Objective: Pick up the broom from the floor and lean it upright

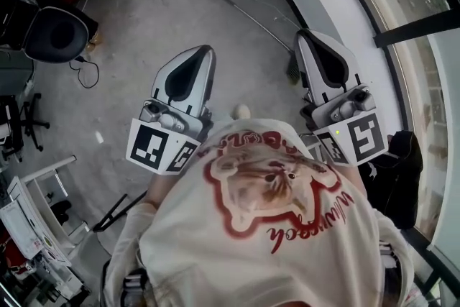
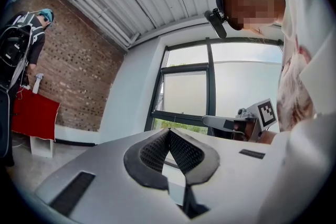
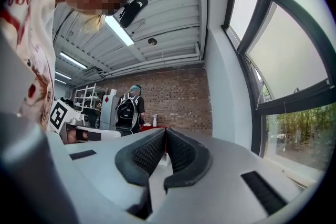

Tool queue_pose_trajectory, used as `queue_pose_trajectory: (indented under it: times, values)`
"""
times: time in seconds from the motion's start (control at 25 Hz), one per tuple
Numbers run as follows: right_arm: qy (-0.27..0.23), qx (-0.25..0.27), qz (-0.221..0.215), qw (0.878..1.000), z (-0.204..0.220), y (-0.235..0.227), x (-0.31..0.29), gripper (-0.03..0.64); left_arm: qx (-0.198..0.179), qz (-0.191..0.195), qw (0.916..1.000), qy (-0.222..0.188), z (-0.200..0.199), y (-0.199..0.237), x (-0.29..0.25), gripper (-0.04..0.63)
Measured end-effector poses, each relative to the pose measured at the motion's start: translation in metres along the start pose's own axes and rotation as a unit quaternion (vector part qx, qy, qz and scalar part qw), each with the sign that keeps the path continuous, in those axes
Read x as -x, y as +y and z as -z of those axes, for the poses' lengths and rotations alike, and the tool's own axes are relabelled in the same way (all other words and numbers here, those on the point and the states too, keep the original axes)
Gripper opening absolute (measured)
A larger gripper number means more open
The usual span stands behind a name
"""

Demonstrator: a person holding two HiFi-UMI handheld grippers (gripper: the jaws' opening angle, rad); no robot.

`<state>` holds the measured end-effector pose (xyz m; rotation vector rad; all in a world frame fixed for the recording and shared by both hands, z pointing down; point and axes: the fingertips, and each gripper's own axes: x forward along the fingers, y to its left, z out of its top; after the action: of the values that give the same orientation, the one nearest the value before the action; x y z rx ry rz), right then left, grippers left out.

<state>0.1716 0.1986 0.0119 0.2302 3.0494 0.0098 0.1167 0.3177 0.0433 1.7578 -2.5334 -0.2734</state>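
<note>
A: What are the two tools doing?

B: The left gripper [image 2: 169, 131] has its jaws pressed together at the tips, with nothing between the ribbed pads. The right gripper [image 3: 164, 131] is the same, jaws closed on nothing. Both are held out level in front of the person's chest, side by side and well apart.

A: So neither one has the broom?

B: No. The broom [image 1: 259, 25] lies flat on the grey floor [image 1: 165, 11], farther out than both tools. Its thin handle runs off to the far left, and what looks like its dark head end shows just left of the right gripper [image 1: 307, 37]. The left gripper [image 1: 207, 52] is farther left of it, over bare floor.

A: What's around it?

B: A pale ledge and the window [image 3: 294, 60] curve along the right side. On the far left there's a black chair [image 1: 57, 32] and a thin cable [image 1: 86, 72] on the floor. Another person with a backpack [image 3: 128, 107] stands far off by the brick wall [image 3: 178, 97].

A: How much of the job is done, then?

B: None of it, as far as I can judge. The broom is untouched on the floor. What's left is to reach down, open a pair of jaws, pinch the handle, lift it and stand it against something, probably the wall by the window.
</note>
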Motion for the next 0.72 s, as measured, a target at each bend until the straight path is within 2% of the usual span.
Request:
queue_pose_trajectory:
  times: [0.24, 0.4, 0.72]
  values:
    - [0.010, -0.015, -0.006, 1.000, 0.022, -0.020, -0.028, 0.025, 0.002, -0.013, 0.9998, 0.012, 0.011, 0.030, -0.019, 0.021]
    - [0.010, -0.011, 0.002, 1.000, 0.023, -0.034, -0.048, 0.025, 0.008, -0.008, 0.9998, 0.016, 0.015, 0.054, -0.036, 0.021]
    - [0.008, -0.005, 0.037, 0.999, 0.032, -0.107, -0.106, 0.025, -0.008, 0.012, 0.9999, 0.004, 0.005, 0.113, -0.120, 0.020]
